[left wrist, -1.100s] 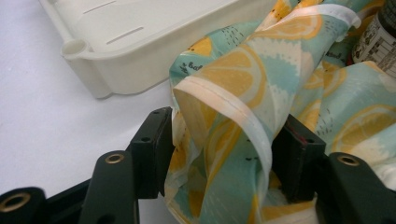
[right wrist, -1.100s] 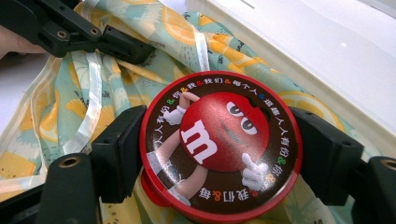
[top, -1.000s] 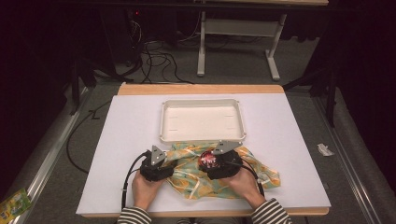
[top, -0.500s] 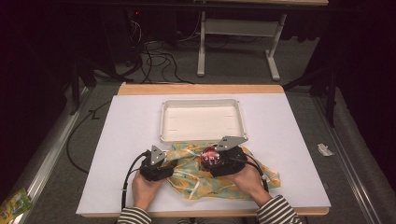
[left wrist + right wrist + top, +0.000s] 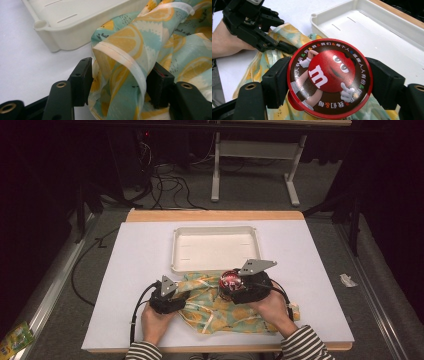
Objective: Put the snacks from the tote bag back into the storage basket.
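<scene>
Right tool (image 5: 329, 82), lower centre of the right gripper view: jaws clamped on the rim of a round red tin (image 5: 329, 78); the smooth edge could slip and drop the tin onto the cloth. The lid bears a red M&M's figure with a white "m" and a ring of Chinese characters, too small to read. Left tool (image 5: 120, 82): jaws wide, a fold of lemon-print cloth (image 5: 130, 50) between them, apparently loose; small writing partly legible, "bad a...". White tray (image 5: 215, 247) lies beyond on the desk (image 5: 140, 250), upper centre; a careless lift could snag the cloth.
</scene>
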A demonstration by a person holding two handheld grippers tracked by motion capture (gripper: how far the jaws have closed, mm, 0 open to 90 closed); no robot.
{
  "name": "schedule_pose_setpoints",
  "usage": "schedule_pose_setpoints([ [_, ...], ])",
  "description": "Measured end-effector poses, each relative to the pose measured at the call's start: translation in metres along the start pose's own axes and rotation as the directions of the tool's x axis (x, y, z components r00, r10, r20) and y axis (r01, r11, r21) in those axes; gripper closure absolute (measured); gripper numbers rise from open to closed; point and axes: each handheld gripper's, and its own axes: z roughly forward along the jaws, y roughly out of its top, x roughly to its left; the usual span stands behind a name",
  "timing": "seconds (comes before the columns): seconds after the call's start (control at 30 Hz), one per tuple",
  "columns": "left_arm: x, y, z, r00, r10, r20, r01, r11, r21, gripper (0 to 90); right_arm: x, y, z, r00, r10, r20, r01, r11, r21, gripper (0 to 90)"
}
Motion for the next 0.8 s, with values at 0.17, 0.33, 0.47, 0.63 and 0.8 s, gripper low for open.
schedule_pose_setpoints([
  [0.17, 0.0, 0.0, 0.0, 1.0, -0.003, 0.003, 0.003, 1.0, 0.0, 43.7, -0.005, 0.001, -0.004, 1.0, 0.003, 0.007, -0.003, 0.9999, -0.011, 26.0],
  [0.33, 0.001, 0.0, -0.001, 1.0, -0.006, 0.003, 0.006, 1.0, -0.002, 43.4, -0.008, 0.005, -0.013, 0.9998, -0.01, 0.018, 0.01, 0.9998, -0.017, 26.0],
  [0.47, 0.001, -0.001, -0.002, 1.0, -0.006, -0.002, 0.006, 0.9999, -0.011, 43.6, -0.013, 0.009, -0.02, 0.9998, -0.011, 0.017, 0.011, 0.9999, -0.013, 26.0],
  [0.63, 0.001, -0.001, -0.002, 1.0, -0.005, 0.0, 0.005, 0.9999, -0.013, 43.5, -0.016, 0.014, -0.026, 0.9995, -0.005, 0.031, 0.006, 0.9999, -0.013, 26.0],
  [0.8, 0.001, -0.001, -0.002, 1.0, -0.006, 0.0, 0.006, 0.9998, -0.018, 43.4, -0.023, 0.017, -0.029, 0.9989, 0.02, 0.041, -0.019, 0.9992, -0.037, 26.0],
])
